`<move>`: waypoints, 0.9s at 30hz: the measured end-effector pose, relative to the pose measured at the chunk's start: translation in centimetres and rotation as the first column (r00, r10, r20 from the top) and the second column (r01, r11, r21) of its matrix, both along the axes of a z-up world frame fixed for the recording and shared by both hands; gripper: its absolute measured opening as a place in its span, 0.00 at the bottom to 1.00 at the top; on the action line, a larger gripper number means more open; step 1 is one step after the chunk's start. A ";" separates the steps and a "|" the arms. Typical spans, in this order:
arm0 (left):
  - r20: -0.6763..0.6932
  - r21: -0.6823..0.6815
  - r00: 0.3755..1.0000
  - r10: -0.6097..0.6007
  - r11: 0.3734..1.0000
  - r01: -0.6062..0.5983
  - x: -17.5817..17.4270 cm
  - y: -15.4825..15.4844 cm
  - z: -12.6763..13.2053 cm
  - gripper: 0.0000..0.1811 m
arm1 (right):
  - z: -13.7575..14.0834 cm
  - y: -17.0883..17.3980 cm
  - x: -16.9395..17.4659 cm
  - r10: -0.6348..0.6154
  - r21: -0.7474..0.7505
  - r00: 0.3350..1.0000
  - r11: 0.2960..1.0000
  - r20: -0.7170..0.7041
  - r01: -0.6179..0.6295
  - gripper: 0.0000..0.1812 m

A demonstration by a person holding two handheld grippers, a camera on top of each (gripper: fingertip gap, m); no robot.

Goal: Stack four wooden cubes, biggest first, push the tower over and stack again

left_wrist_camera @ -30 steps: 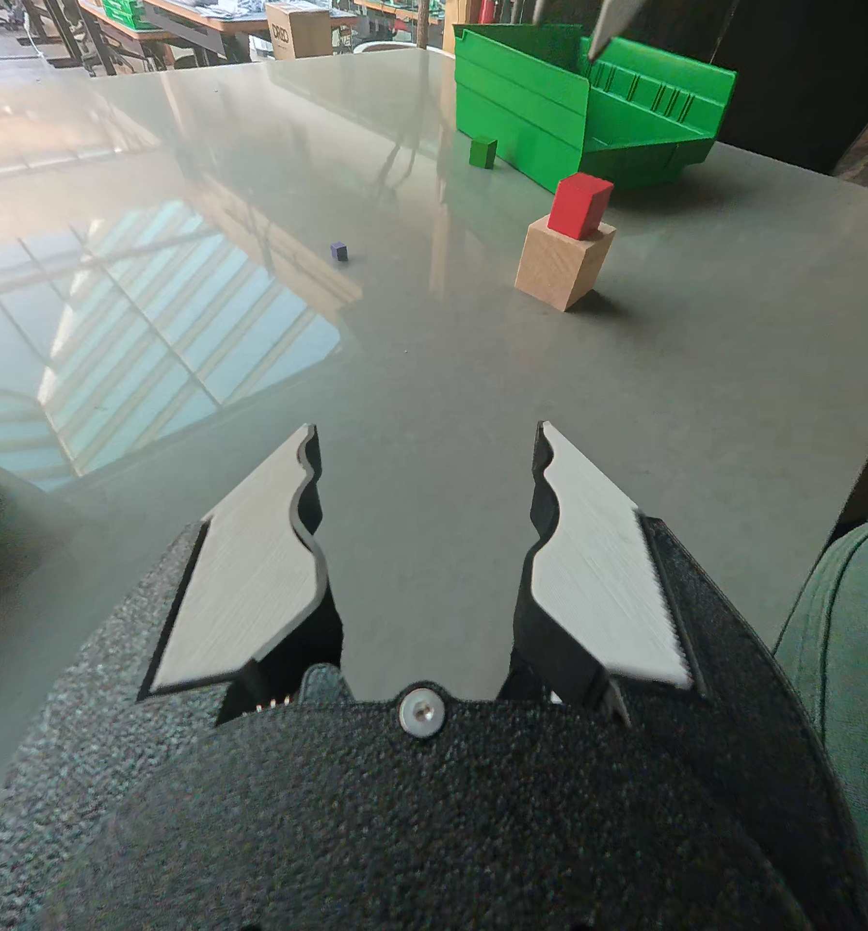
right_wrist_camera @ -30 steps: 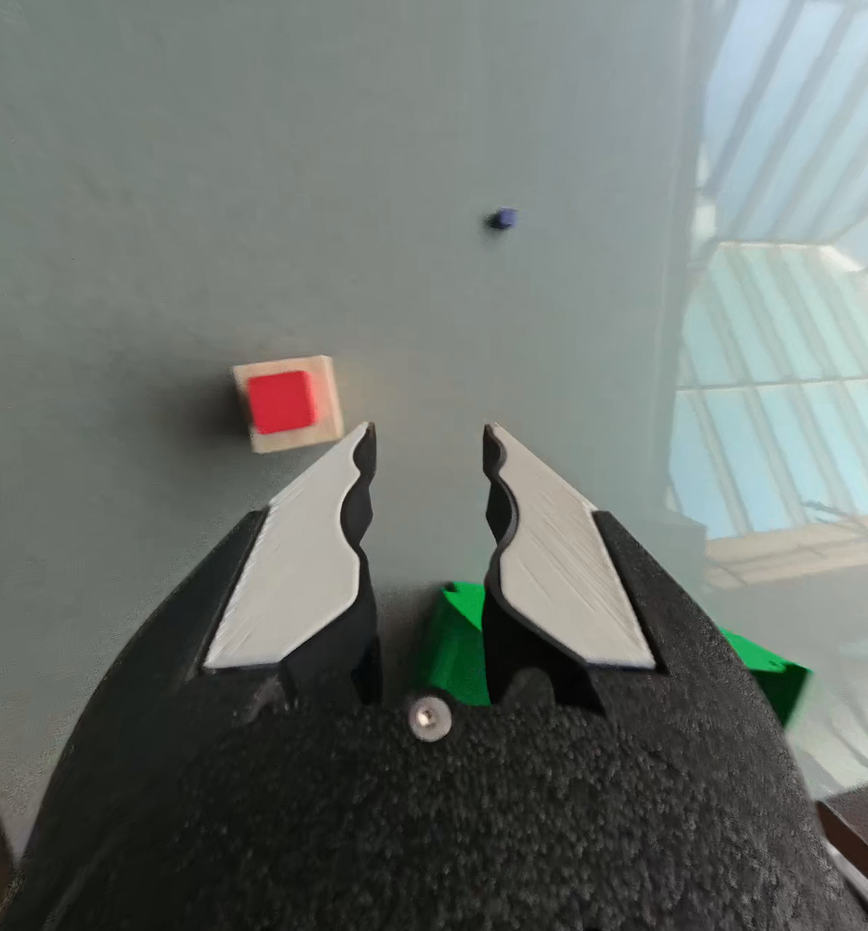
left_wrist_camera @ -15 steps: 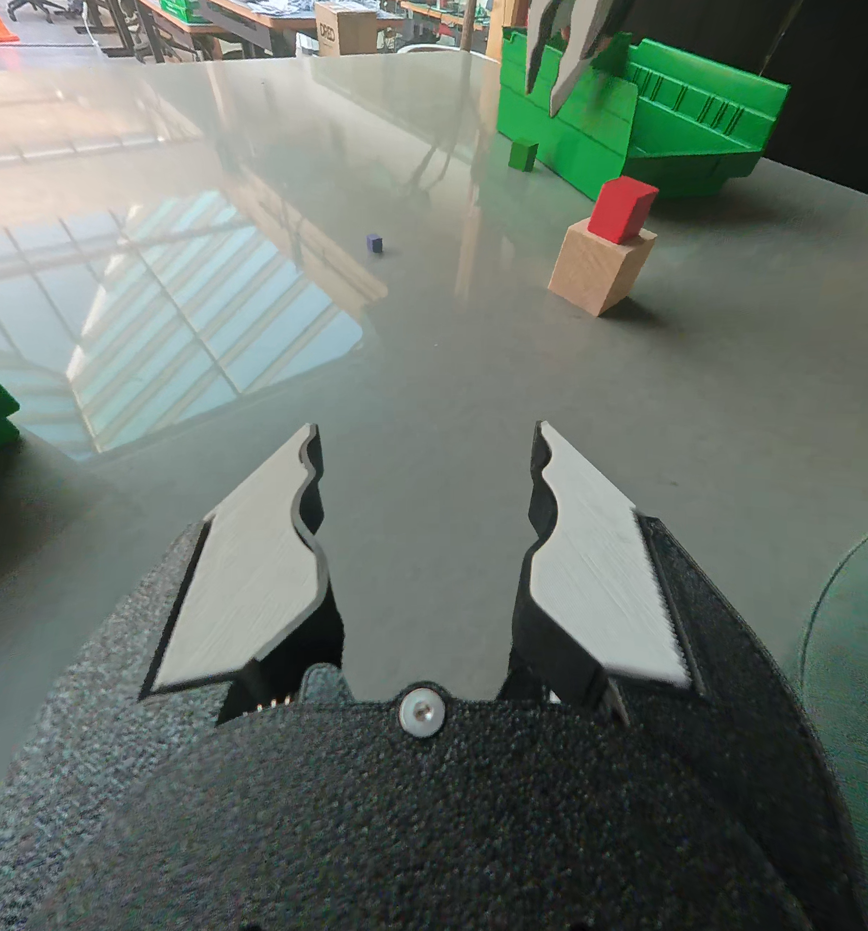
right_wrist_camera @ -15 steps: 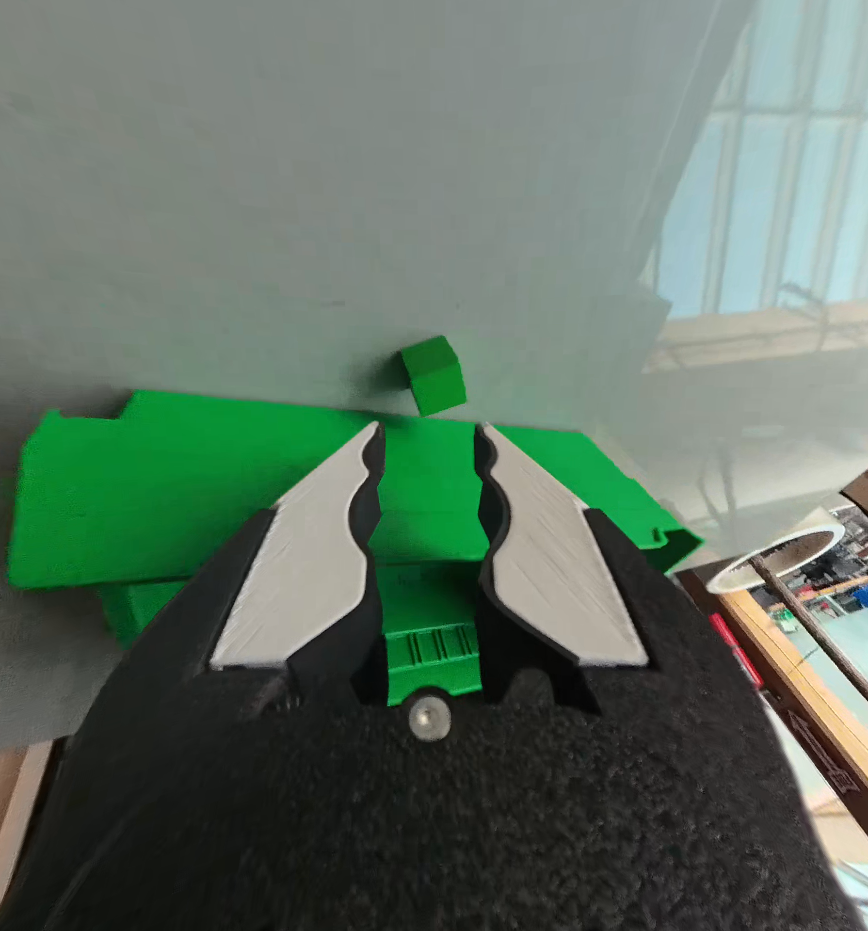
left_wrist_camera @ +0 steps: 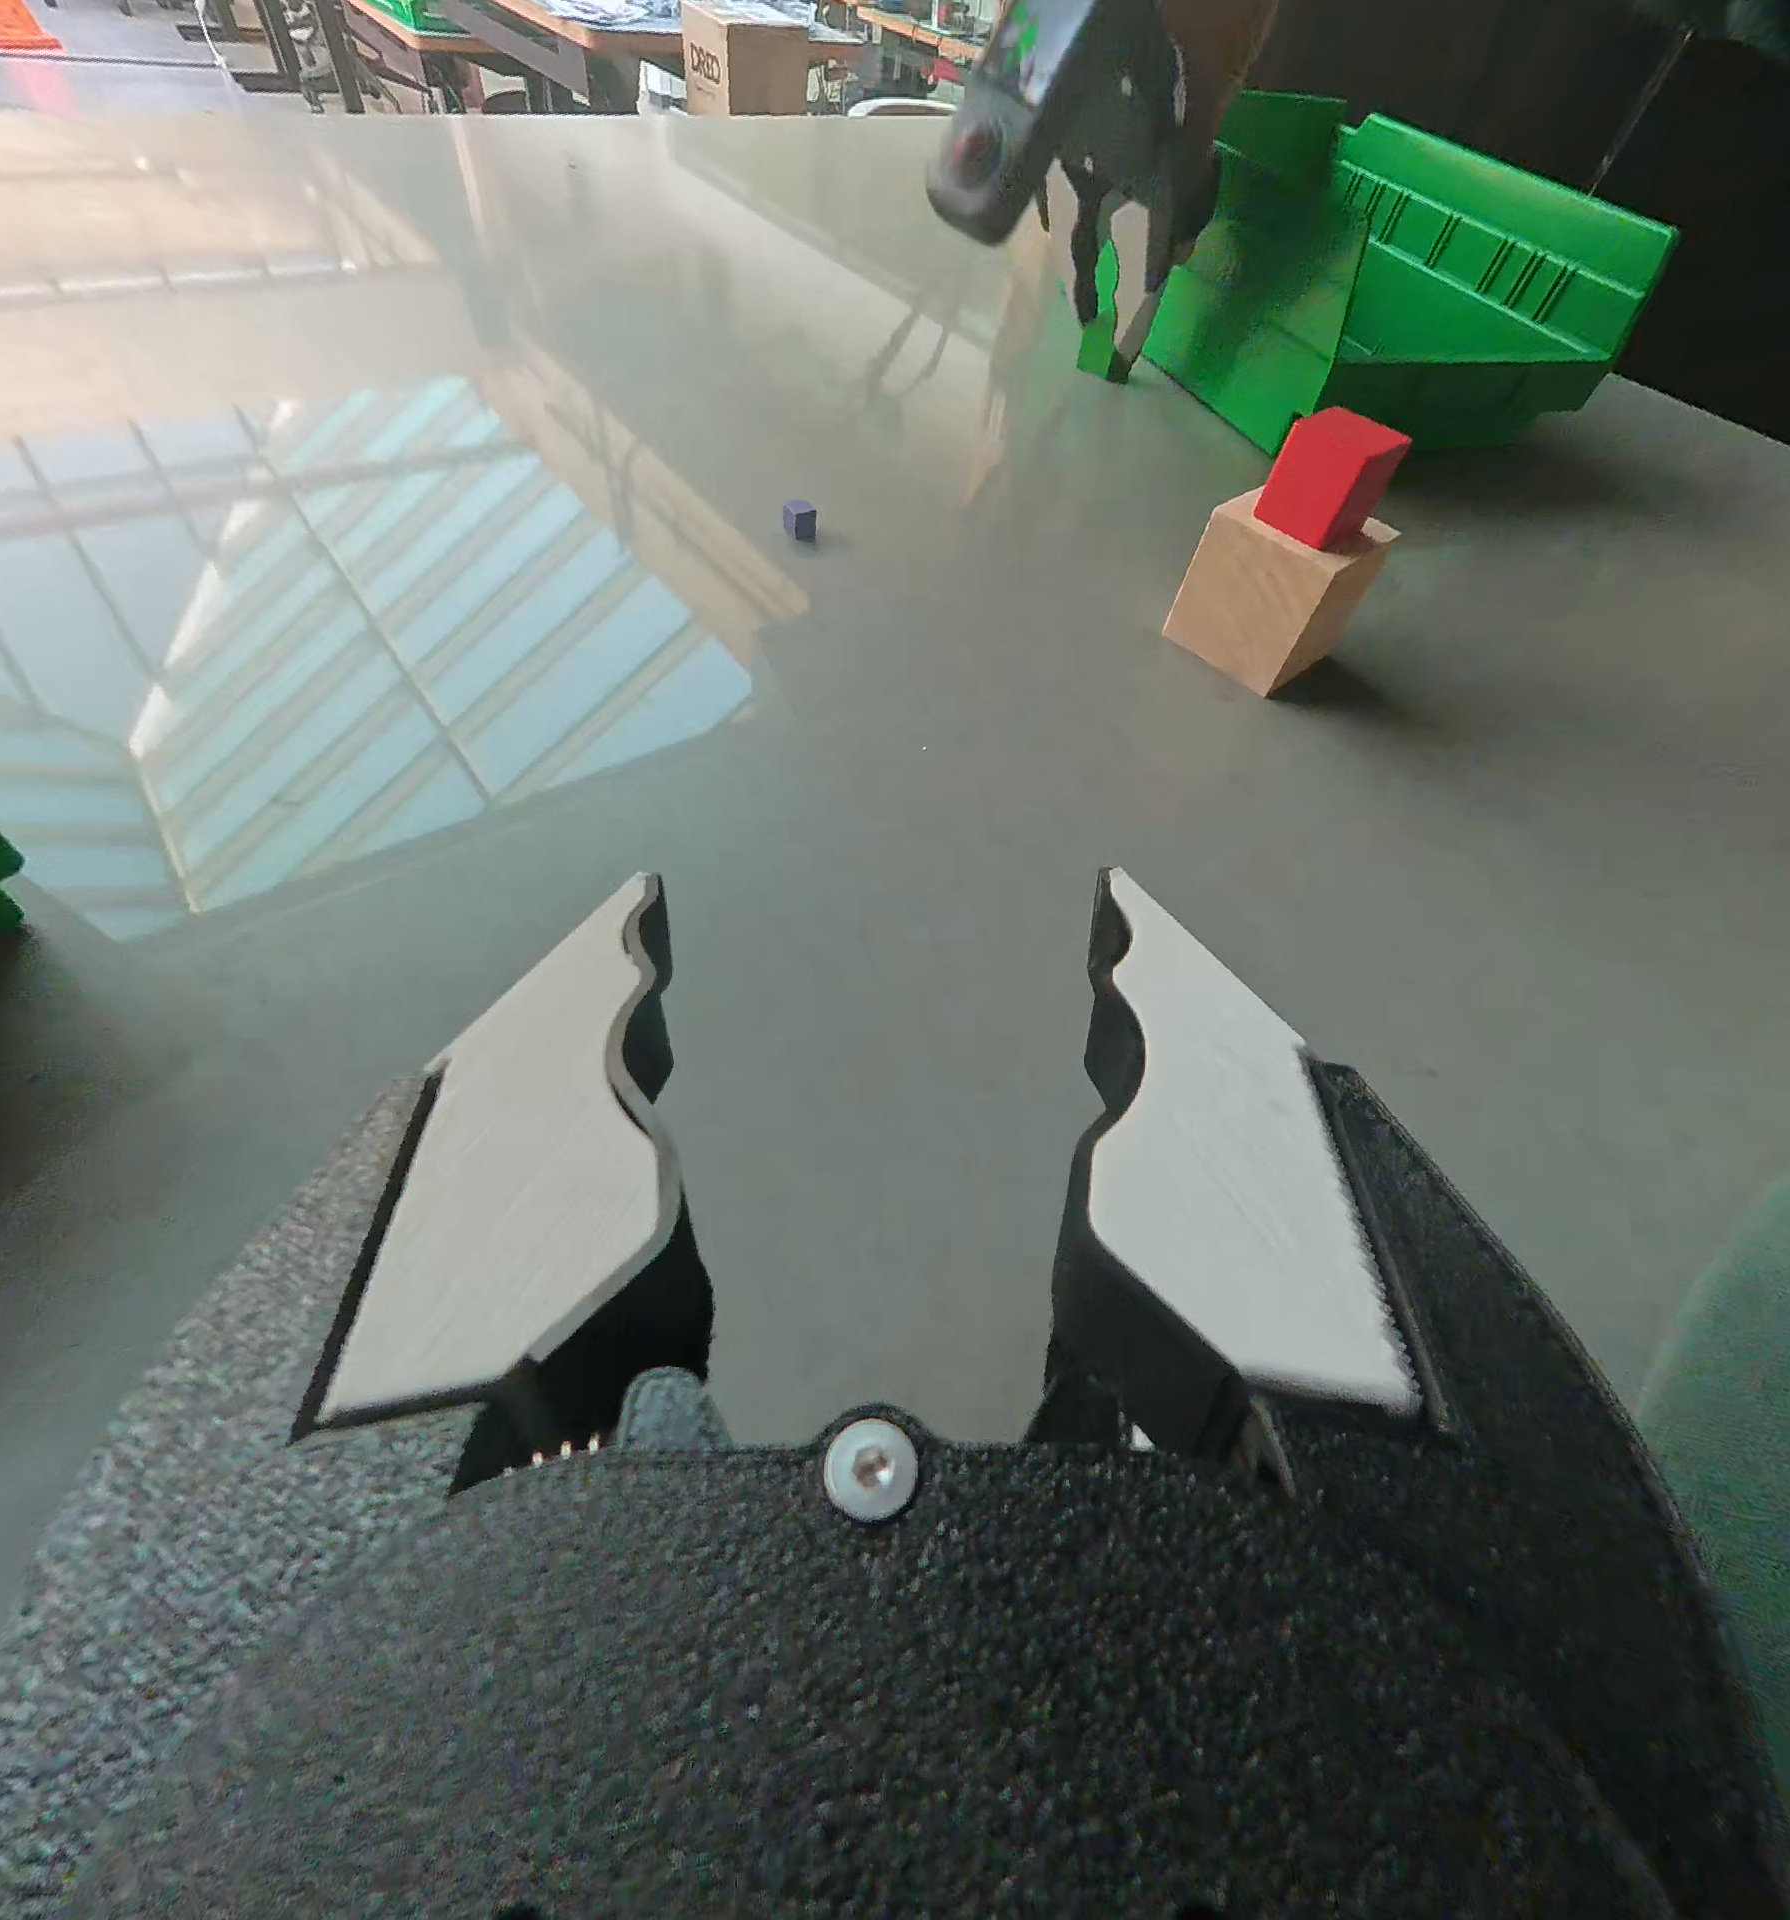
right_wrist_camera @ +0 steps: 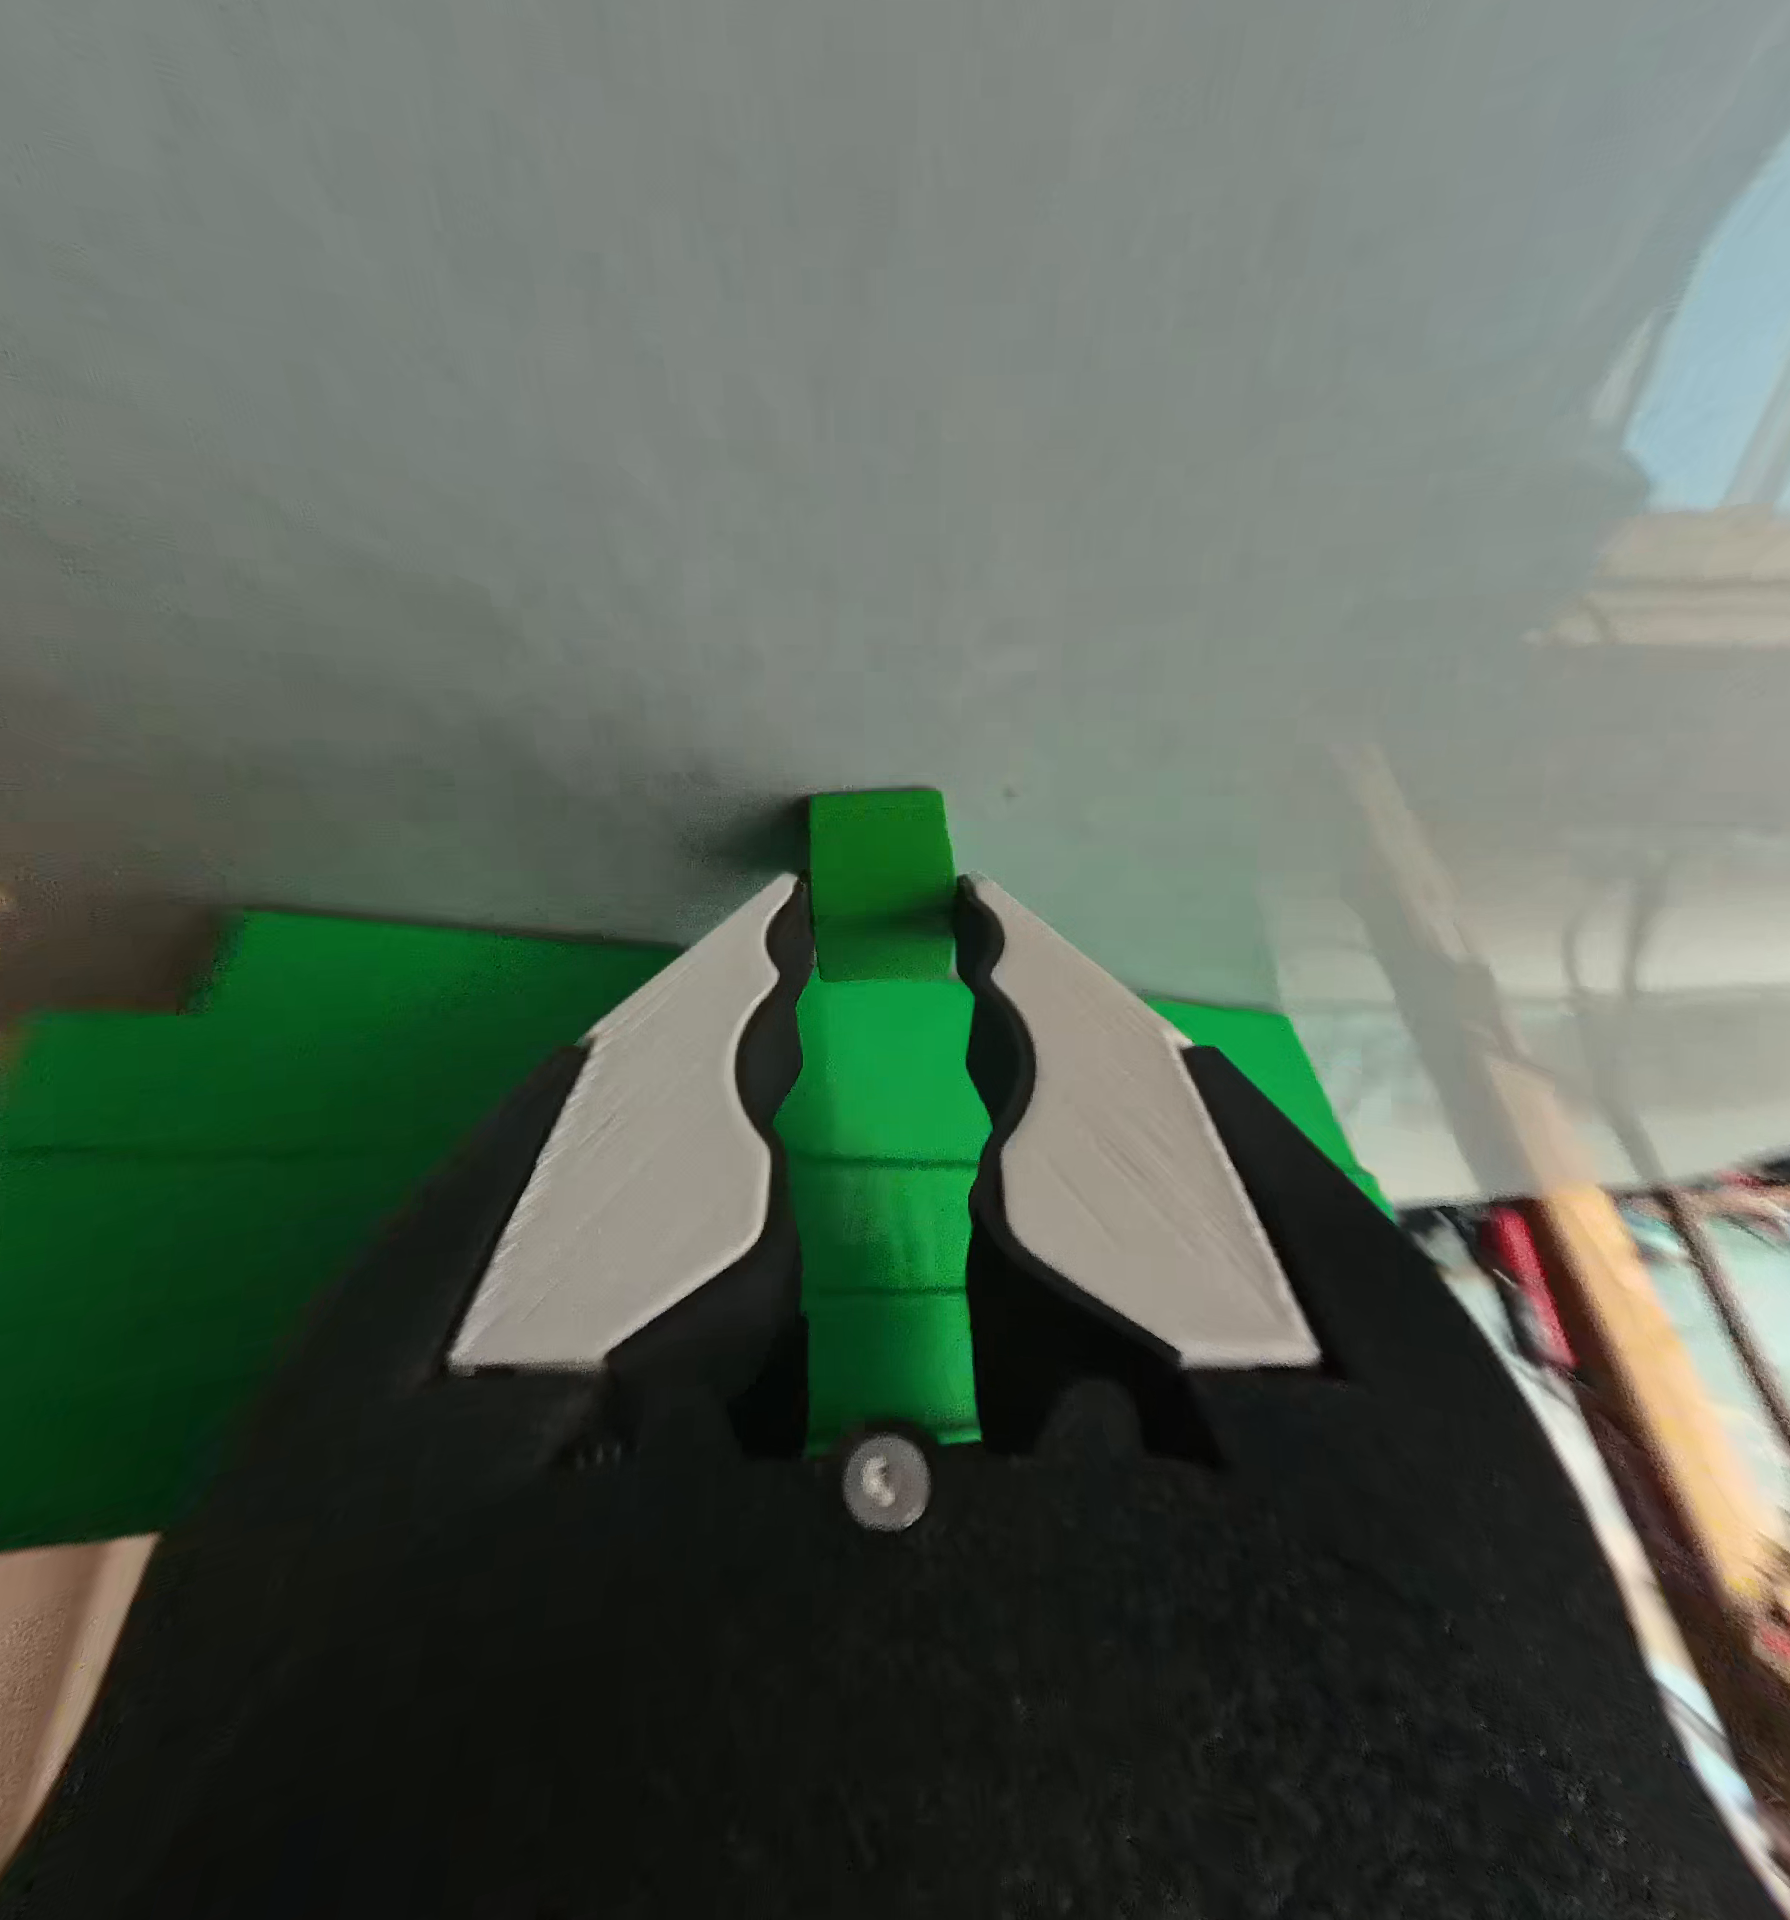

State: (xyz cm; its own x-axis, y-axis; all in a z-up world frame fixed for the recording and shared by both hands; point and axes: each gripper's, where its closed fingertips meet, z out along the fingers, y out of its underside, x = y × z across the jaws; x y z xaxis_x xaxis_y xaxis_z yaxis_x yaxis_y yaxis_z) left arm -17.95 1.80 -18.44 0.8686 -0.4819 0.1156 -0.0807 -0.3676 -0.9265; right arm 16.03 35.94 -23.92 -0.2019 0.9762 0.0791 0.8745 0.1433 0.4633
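Lowered since the earlier frame, the right claw (right_wrist_camera: 878, 883) is now closed around the small green cube (right_wrist_camera: 878, 883) on the table (right_wrist_camera: 870, 416), at 12 o'clock from the green bin (right_wrist_camera: 247, 1195), while the left claw (left_wrist_camera: 878, 883) is held wide open and empty.

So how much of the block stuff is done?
Looks done: the red block sits on the wooden block. In hand: the right hand-held gripper straddles the green cube on the table; grip unclear. Untouched: the tiny purple cube. The left hand-held gripper is open, empty.
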 end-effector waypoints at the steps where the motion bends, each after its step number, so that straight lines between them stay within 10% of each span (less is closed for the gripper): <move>1: 0.000 -0.002 1.000 -0.002 1.000 0.002 0.0 0.0 0.0 0.45 | 0.1 -1.1 -1.5 -0.038 -0.026 0.997 0.999 -0.070 0.037 0.15; 15: 0.006 0.018 0.998 -0.066 0.998 0.066 0.7 -0.4 0.3 0.44 | 1.6 -12.0 -11.7 -0.004 -0.087 0.862 0.995 -0.507 -0.047 0.23; 27: 0.001 0.011 0.997 -0.077 0.997 0.077 0.2 -0.2 0.2 0.43 | 1.2 -12.4 -12.0 -0.450 -0.208 0.641 0.884 -0.622 0.419 0.22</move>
State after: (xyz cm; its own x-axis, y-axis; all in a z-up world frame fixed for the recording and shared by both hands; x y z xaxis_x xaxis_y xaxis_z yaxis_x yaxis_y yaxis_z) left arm -17.78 1.59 -18.26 0.8285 -0.5490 0.1108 -0.1075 -0.3501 -0.9305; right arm 4.06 23.56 -22.77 0.3301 0.9438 -0.0177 0.9186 -0.3255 -0.2242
